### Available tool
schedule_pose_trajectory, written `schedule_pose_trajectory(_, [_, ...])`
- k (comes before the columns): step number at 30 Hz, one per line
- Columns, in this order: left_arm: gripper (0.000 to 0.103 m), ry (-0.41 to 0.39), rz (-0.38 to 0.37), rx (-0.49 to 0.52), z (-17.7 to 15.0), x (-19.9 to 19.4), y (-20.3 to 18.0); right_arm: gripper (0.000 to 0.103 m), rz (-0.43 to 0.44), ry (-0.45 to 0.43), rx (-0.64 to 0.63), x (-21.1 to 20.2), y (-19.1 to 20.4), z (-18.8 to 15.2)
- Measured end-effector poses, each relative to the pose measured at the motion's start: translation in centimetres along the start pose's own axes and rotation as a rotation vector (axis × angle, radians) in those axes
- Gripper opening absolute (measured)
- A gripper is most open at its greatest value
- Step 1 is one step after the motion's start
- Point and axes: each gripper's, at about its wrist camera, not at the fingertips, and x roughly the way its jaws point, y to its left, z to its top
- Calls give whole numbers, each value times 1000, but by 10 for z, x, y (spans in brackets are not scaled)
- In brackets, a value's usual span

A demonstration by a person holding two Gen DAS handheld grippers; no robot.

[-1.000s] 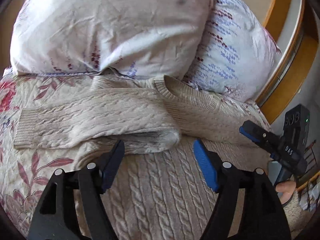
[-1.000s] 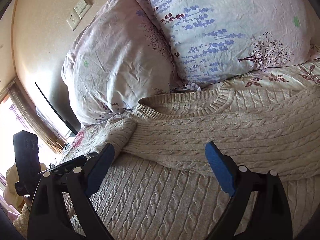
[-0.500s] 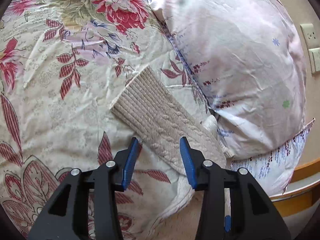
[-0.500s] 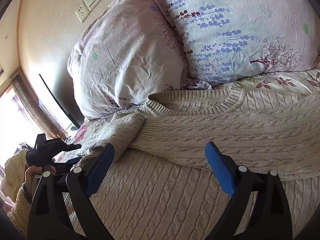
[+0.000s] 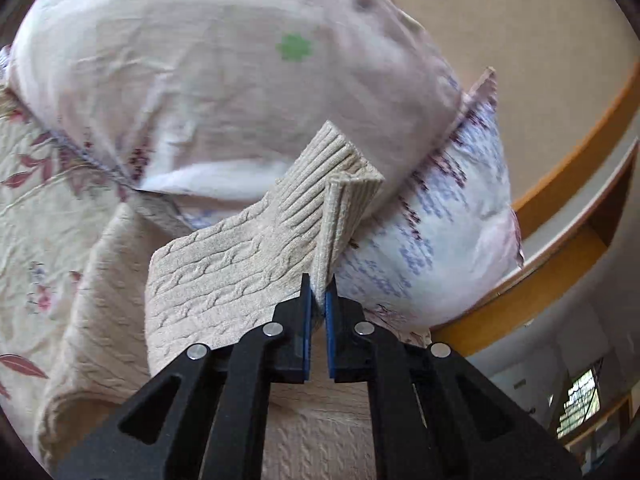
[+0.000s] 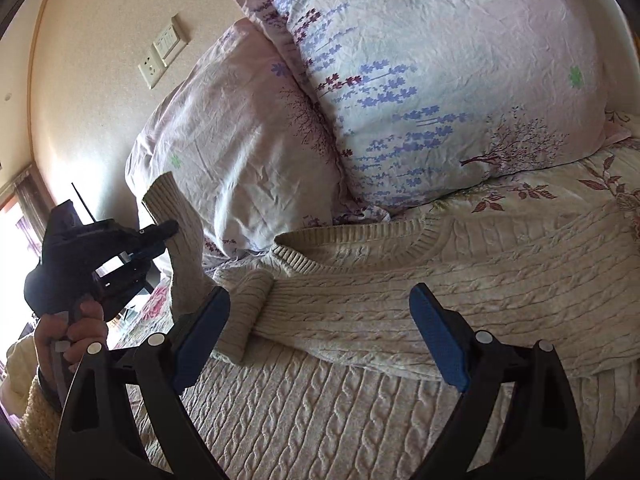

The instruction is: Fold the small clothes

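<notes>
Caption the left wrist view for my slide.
Left tool shut on the sweater's ribbed sleeve cuff, lifted in front of two floral pillows.

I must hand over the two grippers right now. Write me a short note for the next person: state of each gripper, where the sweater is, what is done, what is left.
Left gripper: shut on the ribbed cuff of the sweater's sleeve, lifted off the bed in front of the pillows.
Right gripper: open, holds nothing, above the sweater's body.
Sweater: lies flat on the bedspread, neck toward the pillows.
Done: the other sleeve is already folded across the chest.
Left: lay the lifted sleeve across the body too, probably, then fold the body up.
</notes>
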Motion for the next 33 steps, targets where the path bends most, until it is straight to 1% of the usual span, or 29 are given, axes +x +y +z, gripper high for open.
schedule_pose_trajectory(2, [5,69,-78,69,-22,29,-28,93,-37,-28,28,-5,-11,4])
schedule_pose_trajectory(3, [5,128,-93,99,-34,47,-40,93,-55,-35,49,-7,-18,6])
schedule_pose_trajectory(5, [6,298,-82,198,-65,85,-58,93,-76,-39,110,-10,-35,9])
schedule_pose_trajectory(6, [7,366,-63,250,-80,98,-64,93,-85,-38,144,-10,-43,10])
schedule_pose_trajectory(7, [8,407,-38,300,-92,104,-68,93,-85,-34,179,-11,-51,10])
schedule_pose_trajectory(8, [14,418,-29,341,-100,103,-70,93,-84,-28,207,-12,-57,11])
schedule_pose_trajectory(9, [28,416,-23,379,-103,96,-70,92,-81,-23,230,-12,-63,12])
schedule_pose_trajectory(10, [38,395,-8,420,-105,83,-68,91,-76,-17,247,-12,-67,11])
schedule_pose_trajectory(11, [62,357,22,459,-102,69,-67,87,-67,-8,262,-12,-70,12])
schedule_pose_trajectory(12, [74,303,63,499,-97,50,-61,82,-62,5,277,-10,-73,12])
schedule_pose_trajectory(13, [77,246,115,548,-91,33,-58,79,-63,22,288,-8,-75,11])
schedule_pose_trajectory(15, [77,156,255,637,-79,1,-45,63,-97,59,306,-3,-80,10])
schedule_pose_trajectory(16, [77,118,329,671,-73,-13,-35,60,-121,76,312,-2,-82,7])
schedule_pose_trajectory(18, [77,69,461,728,-61,-35,-14,55,-161,108,322,2,-85,5])
schedule_pose_trajectory(19, [77,58,520,750,-55,-41,-7,54,-183,124,321,5,-86,5])
schedule_pose_trajectory(20, [77,59,563,770,-54,-48,3,53,-204,137,315,7,-86,5])
schedule_pose_trajectory(21, [77,69,583,790,-54,-58,13,50,-225,149,302,9,-85,5])
schedule_pose_trajectory(23, [77,98,616,845,-62,-66,26,48,-262,164,265,12,-81,6])
schedule_pose_trajectory(25, [77,128,654,923,-75,-62,30,44,-296,171,231,14,-76,6])
schedule_pose_trajectory(27, [77,153,674,990,-87,-56,32,30,-291,184,216,15,-75,6])
schedule_pose_trajectory(28, [77,164,674,1007,-92,-54,33,29,-278,195,215,16,-75,5])
schedule_pose_trajectory(30, [77,177,683,1006,-93,-46,36,25,-273,198,201,16,-72,4])
schedule_pose_trajectory(32, [77,182,713,998,-93,-37,40,22,-257,199,190,17,-70,4])
schedule_pose_trajectory(33, [77,182,738,1001,-92,-33,42,22,-263,200,181,17,-69,3])
